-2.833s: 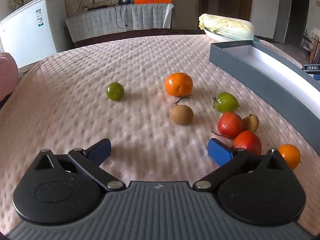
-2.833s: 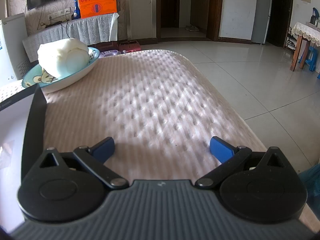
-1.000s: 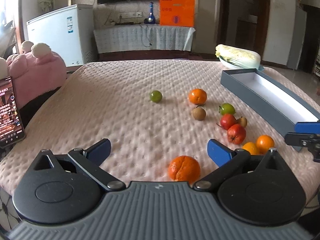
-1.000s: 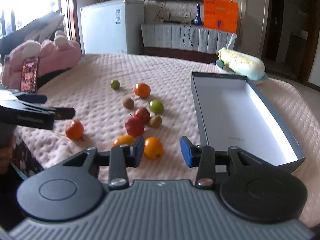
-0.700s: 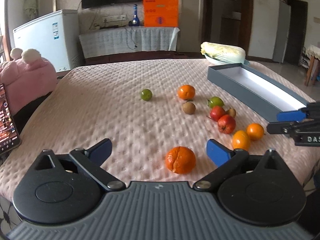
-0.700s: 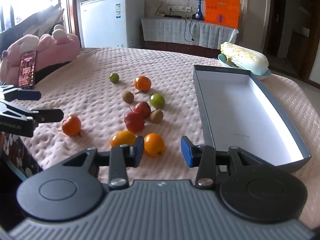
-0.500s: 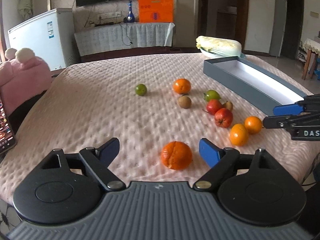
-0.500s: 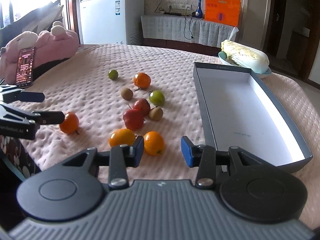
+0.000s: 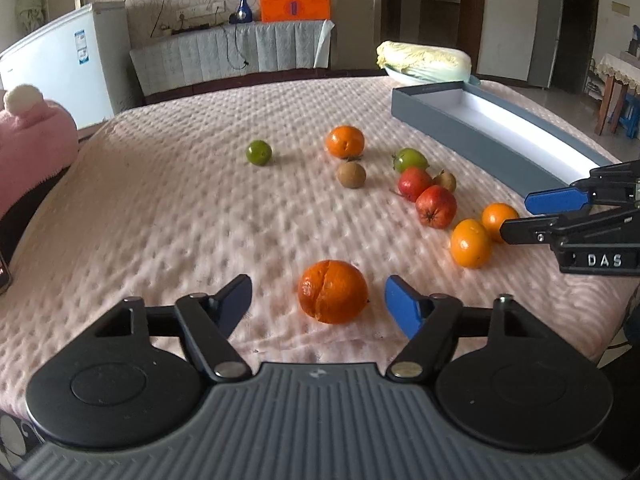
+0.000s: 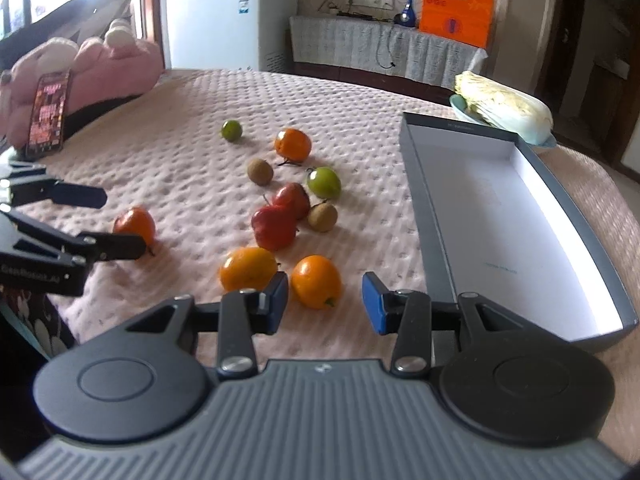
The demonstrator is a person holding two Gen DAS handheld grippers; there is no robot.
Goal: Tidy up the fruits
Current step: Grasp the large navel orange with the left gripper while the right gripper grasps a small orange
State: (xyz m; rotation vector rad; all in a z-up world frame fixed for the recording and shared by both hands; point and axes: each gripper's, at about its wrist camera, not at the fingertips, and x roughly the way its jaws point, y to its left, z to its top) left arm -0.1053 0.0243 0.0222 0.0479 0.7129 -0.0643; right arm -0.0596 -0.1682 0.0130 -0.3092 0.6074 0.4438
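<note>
wrist views, low, converging (shared fruits)

- Tabletop: dimpled pink cloth, soft, matt.
- Box: matt grey card, smooth white lining.
- Oranges: glossy skin.
- Left gripper: matt black plastic, blue pads.

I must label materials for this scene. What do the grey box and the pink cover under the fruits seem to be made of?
The grey box looks like stiff cardboard: matte grey walls, thin straight edges, a smooth white lining with faint print. The pink cover looks like soft quilted or dimpled textile, matte, with a regular pattern of small puckers; the exact fibre cannot be told.
</note>
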